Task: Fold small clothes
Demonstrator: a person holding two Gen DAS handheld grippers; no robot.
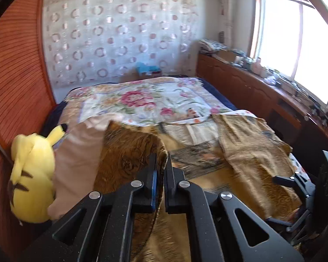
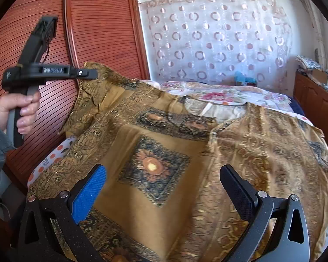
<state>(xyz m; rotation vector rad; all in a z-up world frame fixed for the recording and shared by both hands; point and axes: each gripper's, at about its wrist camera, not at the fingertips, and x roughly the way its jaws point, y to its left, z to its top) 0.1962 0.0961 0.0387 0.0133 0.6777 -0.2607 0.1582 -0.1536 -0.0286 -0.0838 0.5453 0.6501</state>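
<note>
A: Which step is the person on?

B: It looks like the first fold. The left gripper (image 1: 160, 174) has its jaws pinched narrow on an edge of the brown patterned garment (image 2: 155, 152) and holds that edge lifted above the bed (image 1: 142, 96). In the right wrist view the same gripper (image 2: 91, 73) sits at the far left, gripped by the left hand (image 2: 19, 109), with a sleeve or corner of the cloth hanging from it.

A: And the other one?

B: The right gripper (image 2: 164, 187) has its jaws wide apart with nothing between them. It hovers over the near middle of the garment, which lies spread across the near part of the bed, its right half already doubled over, judging by the paler fabric there.

A: What does the next move call for?

B: Probably carrying the raised left edge rightward over the sunflower panel and laying it flat. The right gripper could pin or take the near hem so the cloth does not drag.

A: Anything close by?

B: A yellow plush toy (image 1: 32, 174) on the left, beside a pink pillow (image 1: 76, 157).
</note>
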